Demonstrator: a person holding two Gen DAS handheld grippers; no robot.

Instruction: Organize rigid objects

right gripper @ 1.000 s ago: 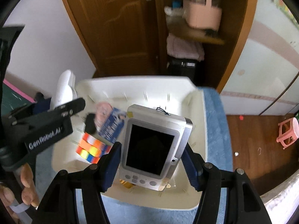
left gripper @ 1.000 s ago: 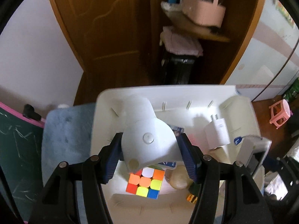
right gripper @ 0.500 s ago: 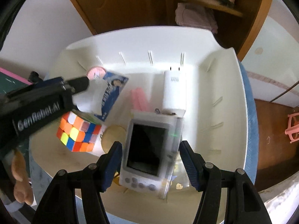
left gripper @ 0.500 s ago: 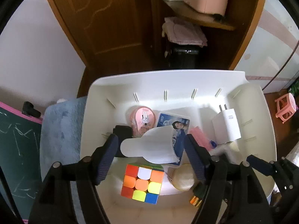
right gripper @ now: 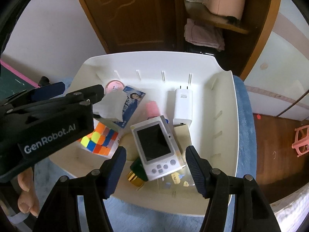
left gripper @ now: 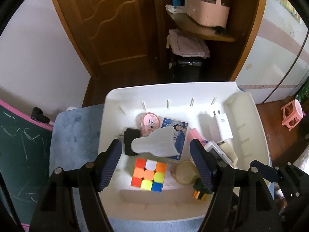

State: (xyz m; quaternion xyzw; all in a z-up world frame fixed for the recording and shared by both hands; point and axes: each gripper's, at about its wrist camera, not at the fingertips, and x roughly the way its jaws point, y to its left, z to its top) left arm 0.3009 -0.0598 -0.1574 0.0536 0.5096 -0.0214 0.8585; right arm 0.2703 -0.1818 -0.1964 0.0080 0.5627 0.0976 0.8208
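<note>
A white bin [left gripper: 249, 114] [right gripper: 227, 89] holds several objects. A white funnel-shaped piece [left gripper: 155, 144] [right gripper: 110, 106] lies on a blue card box [left gripper: 178, 133], above a colour cube [left gripper: 148, 174] [right gripper: 98, 141]. A silver handheld device [right gripper: 156, 147] [left gripper: 216, 152] lies flat next to a white charger [right gripper: 182, 106] [left gripper: 221, 127]. My left gripper [left gripper: 157, 162] is open and empty above the funnel piece and cube. My right gripper [right gripper: 155, 169] is open and empty, with the device's lower end between its jaws.
The bin also holds a pink round case [left gripper: 148, 120], a black adapter [left gripper: 130, 141], a pink tube [right gripper: 152, 108], a beige round object [left gripper: 184, 172] and a green-and-gold piece [right gripper: 137, 171]. The bin sits on a blue mat [left gripper: 75, 135]. A wooden door [left gripper: 119, 29] stands behind.
My left gripper let go of the white funnel piece, which now lies in the bin. My right gripper let go of the silver device, which now lies flat. Both grippers pulled back.
</note>
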